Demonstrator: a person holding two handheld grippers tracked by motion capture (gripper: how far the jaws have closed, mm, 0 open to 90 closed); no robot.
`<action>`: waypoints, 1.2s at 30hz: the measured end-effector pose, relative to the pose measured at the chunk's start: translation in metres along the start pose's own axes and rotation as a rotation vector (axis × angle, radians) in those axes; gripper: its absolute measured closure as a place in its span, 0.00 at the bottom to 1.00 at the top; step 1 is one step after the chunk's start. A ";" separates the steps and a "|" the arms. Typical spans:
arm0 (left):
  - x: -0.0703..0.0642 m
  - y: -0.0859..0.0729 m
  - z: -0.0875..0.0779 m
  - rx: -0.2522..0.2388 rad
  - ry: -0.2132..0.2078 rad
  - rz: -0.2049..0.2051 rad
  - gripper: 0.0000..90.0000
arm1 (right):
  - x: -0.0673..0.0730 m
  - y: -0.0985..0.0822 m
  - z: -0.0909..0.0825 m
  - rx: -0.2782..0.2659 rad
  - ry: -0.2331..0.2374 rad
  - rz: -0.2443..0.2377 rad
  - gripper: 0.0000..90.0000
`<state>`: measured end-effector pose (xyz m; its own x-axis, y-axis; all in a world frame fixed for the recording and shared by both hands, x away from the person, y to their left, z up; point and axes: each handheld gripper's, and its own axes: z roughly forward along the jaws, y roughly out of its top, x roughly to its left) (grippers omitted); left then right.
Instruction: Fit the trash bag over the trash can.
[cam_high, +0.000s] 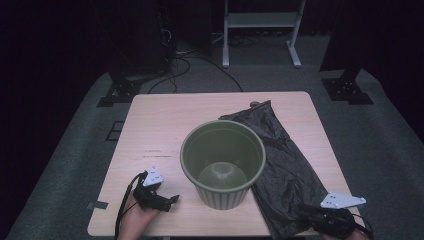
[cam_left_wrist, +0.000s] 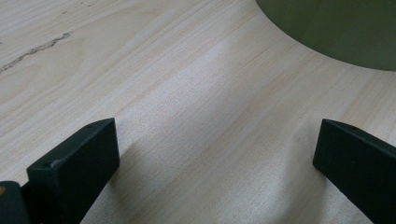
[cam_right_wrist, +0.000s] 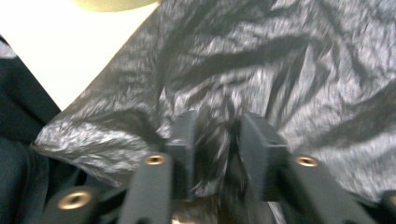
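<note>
Light wooden table (cam_high: 150, 125), square, on grey carpet. Black plastic bag (cam_high: 285, 160) flat along table's right side, near corner overhanging front edge, touching green ribbed bin (cam_high: 223, 162) upright at centre. Right gripper (cam_high: 320, 216) at bag's near corner, jaws narrowly parted, bunched film between them; grip on film not certain. Left gripper (cam_high: 167, 200) low over bare wood left of bin, jaws wide, empty.

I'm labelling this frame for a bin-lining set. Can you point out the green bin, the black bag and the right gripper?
green bin (cam_high: 192, 150): high view, on its left rim.
black bag (cam_high: 285, 165): high view, on its crumpled middle.
right gripper (cam_right_wrist: 215, 135): right gripper view, between its jaw tips.
</note>
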<state>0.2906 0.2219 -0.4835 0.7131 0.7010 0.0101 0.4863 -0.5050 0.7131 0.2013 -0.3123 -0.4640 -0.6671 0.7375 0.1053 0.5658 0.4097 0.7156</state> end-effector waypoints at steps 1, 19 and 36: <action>0.000 0.000 0.000 0.000 0.000 0.000 0.00 | 0.000 0.002 -0.001 -0.005 -0.002 0.002 0.67; 0.000 0.000 0.000 0.000 0.001 -0.001 0.00 | -0.026 0.061 0.024 -0.026 -0.076 0.020 0.20; 0.000 0.000 0.000 0.000 0.002 -0.002 0.00 | -0.081 0.091 0.062 0.009 -0.167 0.081 0.02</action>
<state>0.2906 0.2216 -0.4835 0.7109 0.7032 0.0102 0.4878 -0.5035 0.7132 0.3368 -0.3017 -0.4502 -0.5298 0.8469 0.0457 0.6194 0.3496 0.7029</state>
